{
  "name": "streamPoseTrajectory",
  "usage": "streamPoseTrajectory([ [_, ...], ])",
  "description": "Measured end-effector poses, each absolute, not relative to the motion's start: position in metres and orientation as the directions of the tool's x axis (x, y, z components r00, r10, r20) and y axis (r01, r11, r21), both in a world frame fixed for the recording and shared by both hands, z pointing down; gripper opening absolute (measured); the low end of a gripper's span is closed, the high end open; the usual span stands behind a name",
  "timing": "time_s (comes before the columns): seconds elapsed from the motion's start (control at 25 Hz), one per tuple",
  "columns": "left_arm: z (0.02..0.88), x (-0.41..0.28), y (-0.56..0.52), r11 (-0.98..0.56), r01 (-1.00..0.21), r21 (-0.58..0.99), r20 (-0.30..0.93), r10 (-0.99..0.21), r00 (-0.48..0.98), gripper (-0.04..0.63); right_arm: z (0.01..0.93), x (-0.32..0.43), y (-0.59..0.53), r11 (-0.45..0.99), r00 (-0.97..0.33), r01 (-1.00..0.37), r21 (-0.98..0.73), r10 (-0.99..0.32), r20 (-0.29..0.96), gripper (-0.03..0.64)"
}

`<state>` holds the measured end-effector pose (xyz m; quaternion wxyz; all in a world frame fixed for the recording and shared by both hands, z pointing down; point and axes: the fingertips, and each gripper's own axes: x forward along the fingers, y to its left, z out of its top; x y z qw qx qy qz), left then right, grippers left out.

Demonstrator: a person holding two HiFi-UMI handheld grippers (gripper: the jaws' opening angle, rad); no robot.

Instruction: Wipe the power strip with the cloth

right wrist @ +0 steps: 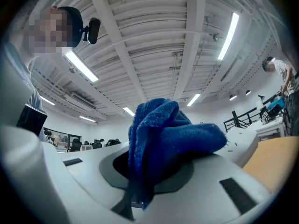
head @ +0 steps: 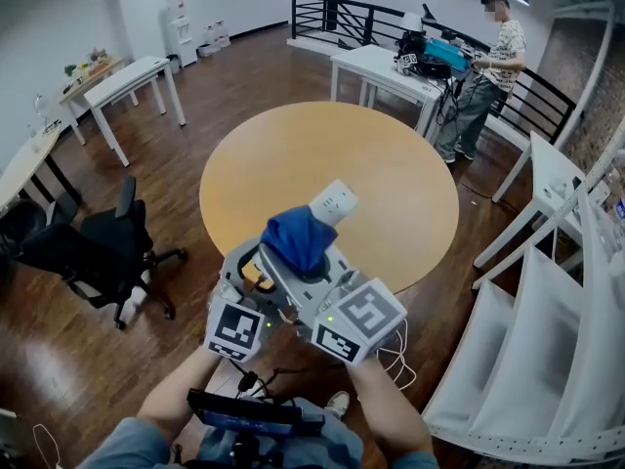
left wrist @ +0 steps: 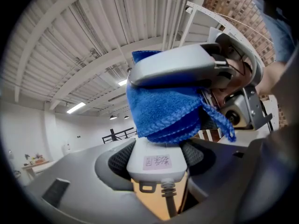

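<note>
Left claw (left wrist: 157,161) clamps power strip (left wrist: 156,149), cloth (left wrist: 163,108) touching it.

Head view, centre: the blue terry cloth (head: 298,239) covers most of the white plastic power strip (head: 335,202). Only the strip's far end shows, at the bundle's upper right. Jaw tips of both grippers are lost under the bundle. My forearms run off the bottom edge.

Left gripper view: the left gripper (left wrist: 156,158) clamps the strip's near end, and cloth buries everything above it. The label print is too blurred to read. The grey cable (left wrist: 169,202) is cut off by the lower edge.

Right gripper view: cloth bunched in the right gripper (right wrist: 154,167) hides its pads. I cannot tell what lies beneath.

Head view, upper right: items on the far white desk (head: 376,63) are too small to name.
</note>
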<state>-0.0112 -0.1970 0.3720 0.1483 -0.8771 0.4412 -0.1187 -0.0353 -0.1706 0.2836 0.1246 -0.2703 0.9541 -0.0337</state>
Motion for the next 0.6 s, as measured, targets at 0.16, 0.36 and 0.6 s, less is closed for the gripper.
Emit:
streamPoseTrajectory([
  [0.16, 0.371, -0.011, -0.199, -0.567, -0.729, -0.385, 0.071, -0.805, 0.589, 0.291, 0.287, -0.04, -0.167, 0.858, -0.828, -0.496, -0.138, -0.514, -0.222, 0.064],
  [0.36, 0.369, -0.013, -0.199, -0.58, -0.755, -0.307, 0.075, -0.805, 0.588, 0.29, 0.278, -0.029, -0.166, 0.85, -0.811, -0.508, -0.138, -0.526, -0.257, 0.064],
  [0.6, 0.364, -0.031, -0.206, -0.591, -0.792, -0.154, 0.057, -0.806, 0.59, 0.29, 0.271, 0.007, -0.168, 0.807, -0.748, -0.574, -0.137, -0.585, -0.311, 0.064],
])
